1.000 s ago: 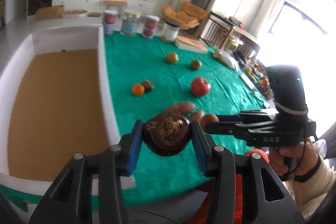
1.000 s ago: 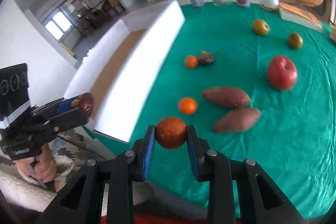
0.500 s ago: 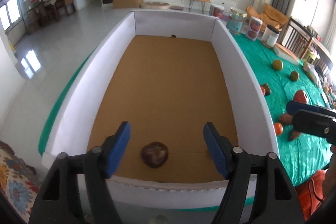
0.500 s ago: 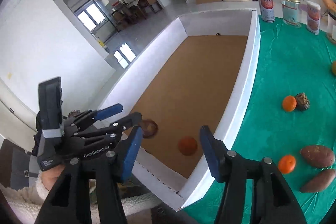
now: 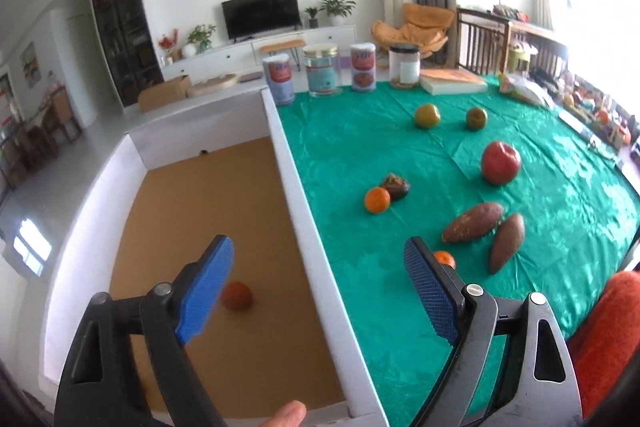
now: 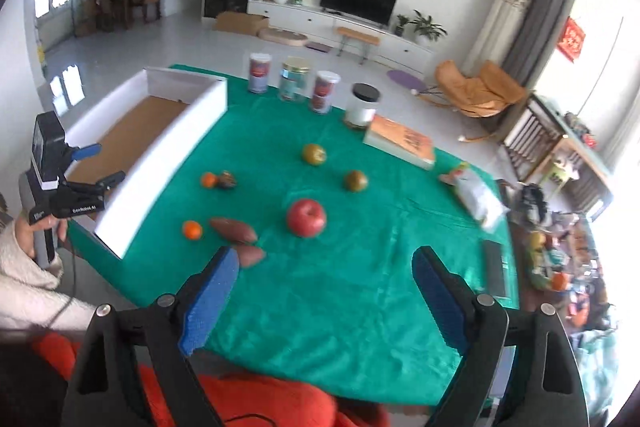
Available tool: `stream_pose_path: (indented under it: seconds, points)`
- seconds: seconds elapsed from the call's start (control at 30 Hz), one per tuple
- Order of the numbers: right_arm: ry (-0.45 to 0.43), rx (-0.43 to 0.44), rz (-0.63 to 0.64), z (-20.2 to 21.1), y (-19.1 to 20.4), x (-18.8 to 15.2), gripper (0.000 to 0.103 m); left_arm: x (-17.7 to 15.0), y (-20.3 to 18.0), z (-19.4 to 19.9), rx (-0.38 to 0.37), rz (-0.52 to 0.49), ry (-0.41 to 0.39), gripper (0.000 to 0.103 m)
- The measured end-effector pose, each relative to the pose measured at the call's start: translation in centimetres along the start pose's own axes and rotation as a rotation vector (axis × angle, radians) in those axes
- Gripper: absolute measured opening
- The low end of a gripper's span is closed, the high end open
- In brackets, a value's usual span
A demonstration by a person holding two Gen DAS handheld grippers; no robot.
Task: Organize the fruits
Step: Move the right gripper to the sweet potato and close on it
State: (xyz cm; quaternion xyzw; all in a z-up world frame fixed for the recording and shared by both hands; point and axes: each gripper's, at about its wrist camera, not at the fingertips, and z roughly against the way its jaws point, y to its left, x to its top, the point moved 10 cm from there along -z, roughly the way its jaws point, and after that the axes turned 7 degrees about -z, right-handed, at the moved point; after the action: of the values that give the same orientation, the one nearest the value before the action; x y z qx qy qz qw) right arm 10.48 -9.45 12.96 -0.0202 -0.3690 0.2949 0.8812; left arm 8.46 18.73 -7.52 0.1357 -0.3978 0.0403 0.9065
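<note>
My left gripper (image 5: 320, 287) is open and empty above the near right wall of the white box (image 5: 296, 195). An orange fruit (image 5: 237, 295) lies on the box's brown floor. My right gripper (image 6: 324, 291) is open and empty above the green cloth's near side. On the cloth lie a red apple (image 6: 306, 217), two sweet potatoes (image 6: 234, 230), two small oranges (image 6: 192, 229), a dark brown fruit (image 6: 226, 180) and two greenish fruits (image 6: 314, 154). The left gripper also shows in the right wrist view (image 6: 96, 163), at the box.
Several jars (image 6: 294, 79) and a book (image 6: 400, 141) stand along the far edge of the green cloth (image 6: 360, 267). A plastic bag (image 6: 478, 197) and clutter lie at the right edge. The box occupies the table's left side.
Both grippers let go of their fruits into the box and opened. Both then swung right, away from the box, the right one back over the green cloth.
</note>
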Motion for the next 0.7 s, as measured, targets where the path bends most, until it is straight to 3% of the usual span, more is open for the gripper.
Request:
stream_pose_path:
  seconds: [0.1,0.17,0.27,0.37,0.5,0.6,0.7]
  points:
    - [0.019,-0.163,0.07,1.7,-3.7,-2.0,0.102,-1.1,-0.8,-0.3,0.071,-0.083,0.018,0.088]
    - [0.042,-0.162,0.045,0.8,-4.8,-3.9,0.103,-1.4,-0.3,0.1,0.137,-0.121,0.007,0.088]
    - [0.07,-0.013,-0.106,-3.0,-3.8,-7.4,0.103,-2.4,1.0,0.0,0.161,-0.113,0.035,0.088]
    - [0.043,0.136,-0.286,-8.0,-0.7,-10.2,0.103,-2.8,2.2,0.1,0.146,-0.071,0.05,0.088]
    - [-0.009,0.247,-0.456,-13.3,4.6,-11.8,0.103,-0.8,2.3,2.8,0.148,0.01,-0.056,0.088]
    - [-0.055,0.235,-0.494,-15.3,7.2,-11.9,0.103,1.0,-0.3,5.1,0.056,0.054,-0.152,0.092]
    - [-0.071,0.179,-0.461,-16.3,8.4,-12.0,0.103,1.8,-5.0,5.4,-0.116,0.07,-0.161,0.093]
